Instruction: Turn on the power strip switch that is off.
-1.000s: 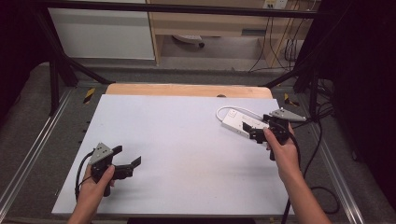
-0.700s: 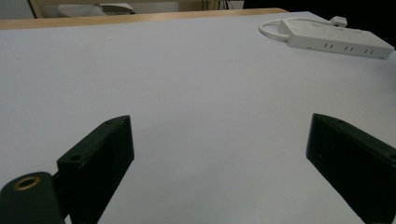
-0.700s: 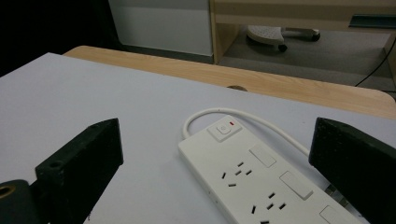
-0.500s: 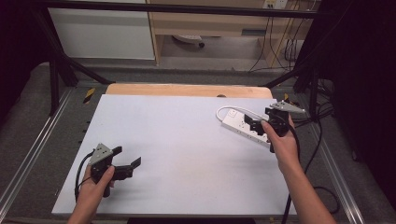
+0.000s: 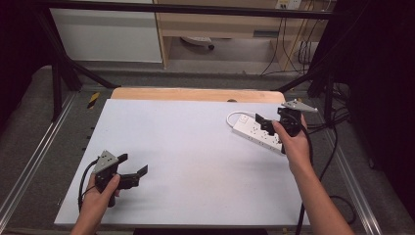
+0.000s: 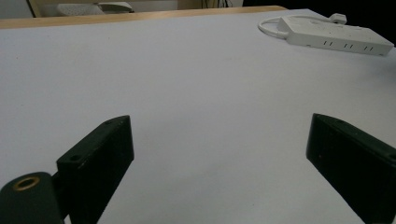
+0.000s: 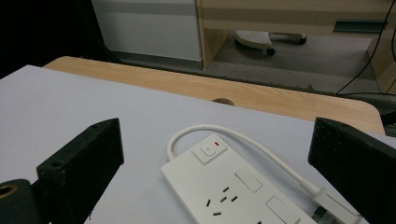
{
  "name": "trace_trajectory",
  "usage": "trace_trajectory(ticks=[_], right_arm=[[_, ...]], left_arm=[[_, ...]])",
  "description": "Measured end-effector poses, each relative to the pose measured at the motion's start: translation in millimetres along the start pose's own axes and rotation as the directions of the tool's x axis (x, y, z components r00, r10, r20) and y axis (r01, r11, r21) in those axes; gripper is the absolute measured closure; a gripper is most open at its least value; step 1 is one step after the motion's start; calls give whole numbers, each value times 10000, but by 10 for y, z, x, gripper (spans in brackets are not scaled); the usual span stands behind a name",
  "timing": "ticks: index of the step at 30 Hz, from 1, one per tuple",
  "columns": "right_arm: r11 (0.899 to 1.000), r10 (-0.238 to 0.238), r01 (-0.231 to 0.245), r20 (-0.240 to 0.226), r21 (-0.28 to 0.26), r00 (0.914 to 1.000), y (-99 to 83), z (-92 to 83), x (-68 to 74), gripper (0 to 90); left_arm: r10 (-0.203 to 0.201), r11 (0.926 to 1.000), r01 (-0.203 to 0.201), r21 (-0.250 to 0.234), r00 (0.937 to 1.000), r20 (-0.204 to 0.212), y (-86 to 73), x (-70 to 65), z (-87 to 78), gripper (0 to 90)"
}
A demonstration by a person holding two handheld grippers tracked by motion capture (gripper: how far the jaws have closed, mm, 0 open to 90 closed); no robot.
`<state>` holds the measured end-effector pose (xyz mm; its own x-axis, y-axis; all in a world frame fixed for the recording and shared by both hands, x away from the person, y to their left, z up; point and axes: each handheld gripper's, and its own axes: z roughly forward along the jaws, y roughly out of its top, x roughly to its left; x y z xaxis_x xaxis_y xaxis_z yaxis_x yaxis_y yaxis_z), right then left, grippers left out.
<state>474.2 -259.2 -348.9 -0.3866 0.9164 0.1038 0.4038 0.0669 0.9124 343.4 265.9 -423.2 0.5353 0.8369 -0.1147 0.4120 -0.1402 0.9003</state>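
the white power strip [image 5: 258,132] lay at about two o'clock on the white table [image 5: 195,147], its cord [image 7: 243,140] looped beside it. the right gripper [image 5: 266,126] hovered just over the strip, jaws apart. the left gripper [image 5: 134,171] sat at about seven o'clock, jaws wide apart over bare table.

i see a white power strip [image 7: 233,191] with a tiny red light at upper right, black gripper jaws, a pale lilac-white table [image 5: 195,147], a light wood edge [image 5: 195,94].
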Motion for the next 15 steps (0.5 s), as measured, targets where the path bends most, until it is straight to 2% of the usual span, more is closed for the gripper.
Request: trace_trajectory(ticks=[15], right_arm=[[9998,189,-190,169,79,9997,72,193,-77,44]], left_arm=[[60,10000,-60,-32,10000,-77,3,-1,-14,76]])
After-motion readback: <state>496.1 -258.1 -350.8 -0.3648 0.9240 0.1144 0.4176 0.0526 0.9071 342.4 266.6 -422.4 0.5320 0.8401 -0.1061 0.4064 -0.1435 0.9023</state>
